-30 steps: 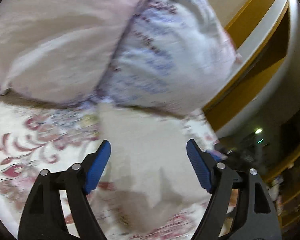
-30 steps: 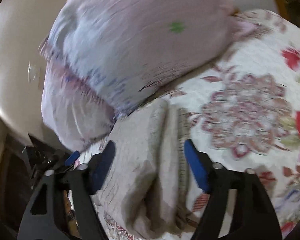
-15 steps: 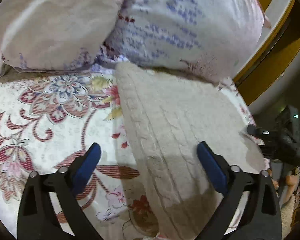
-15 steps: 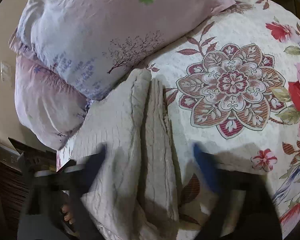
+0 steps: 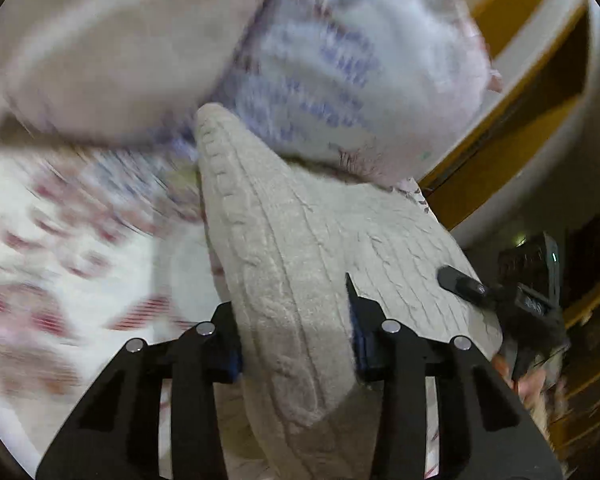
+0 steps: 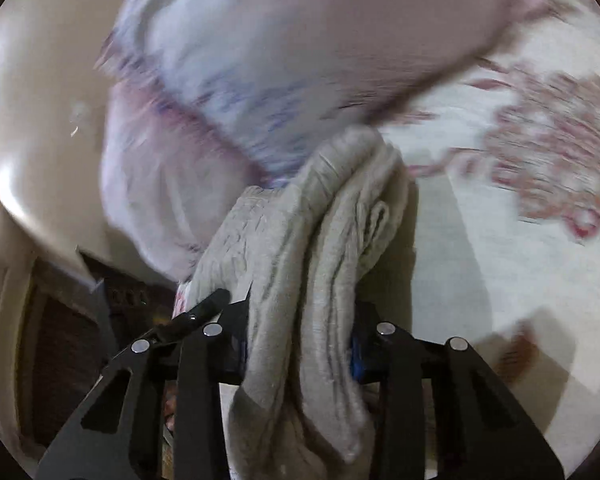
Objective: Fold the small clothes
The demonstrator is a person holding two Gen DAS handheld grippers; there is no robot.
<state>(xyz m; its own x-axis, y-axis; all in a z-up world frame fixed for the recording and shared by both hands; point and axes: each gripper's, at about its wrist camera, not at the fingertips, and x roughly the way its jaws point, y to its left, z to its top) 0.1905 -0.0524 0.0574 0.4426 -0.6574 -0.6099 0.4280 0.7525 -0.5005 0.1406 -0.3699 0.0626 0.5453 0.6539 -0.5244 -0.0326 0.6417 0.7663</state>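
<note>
A beige cable-knit sweater (image 5: 300,240), folded into thick layers, lies on the floral bedspread (image 5: 80,240) with its far end against the pillows. My left gripper (image 5: 296,344) is shut on the sweater's near folded edge. My right gripper (image 6: 298,344) is shut on the bunched layers of the same sweater (image 6: 332,220) at its other near corner. The tip of the right gripper shows in the left wrist view (image 5: 460,282) at the sweater's right edge. Both views are motion-blurred.
Two pale pink and lavender pillows (image 5: 340,60) lean against the cream headboard (image 6: 40,100) just behind the sweater. The bed's right edge drops off by a yellow-trimmed frame (image 5: 500,152). The bedspread (image 6: 520,200) extends to the right in the right wrist view.
Both grippers were open over the sweater and have closed on its near edge. The sweater is bunched between the jaws and the views now swing with motion.
</note>
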